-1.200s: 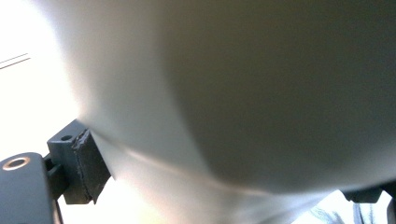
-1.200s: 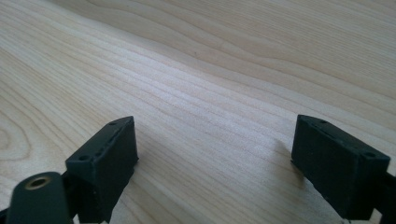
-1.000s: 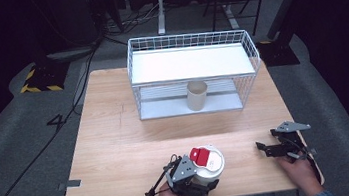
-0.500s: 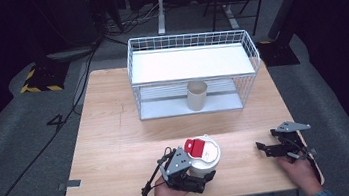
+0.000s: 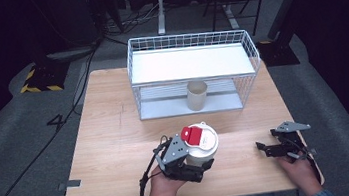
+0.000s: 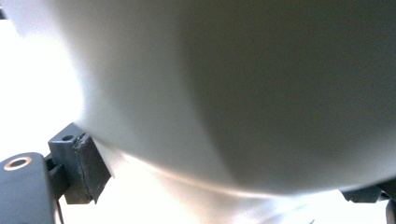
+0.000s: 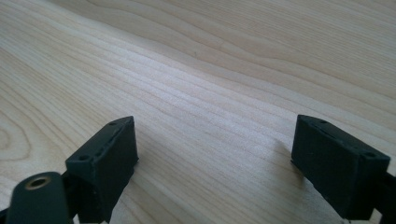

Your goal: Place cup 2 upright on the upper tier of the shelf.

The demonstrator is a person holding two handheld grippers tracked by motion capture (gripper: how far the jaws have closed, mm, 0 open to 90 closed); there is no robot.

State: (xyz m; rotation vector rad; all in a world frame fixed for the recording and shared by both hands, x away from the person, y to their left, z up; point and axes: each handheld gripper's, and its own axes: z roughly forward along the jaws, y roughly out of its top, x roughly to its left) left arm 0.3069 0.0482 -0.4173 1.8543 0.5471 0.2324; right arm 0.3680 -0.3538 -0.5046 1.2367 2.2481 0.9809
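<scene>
Left claw (image 5: pixel 198 163) clamped on 1 white lidded cup (image 5: pixel 202 144), right claw (image 5: pixel 269 148) spread wide, 1 tan cup (image 5: pixel 196 96) in 1 wire basket (image 5: pixel 246 44)

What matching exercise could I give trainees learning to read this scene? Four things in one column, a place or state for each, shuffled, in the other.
Things:
1. lidded white cup
2. tan cup
3. right gripper
4. wire rack

Places or states:
A. stands at the far side of the table
B. jaws open, nothing between them, above bare wood
C. on the rack's lower shelf
D. gripped between the jaws of the left gripper, near the table's front edge

Pairs: 1-D, 2-C, 3-B, 4-A
</scene>
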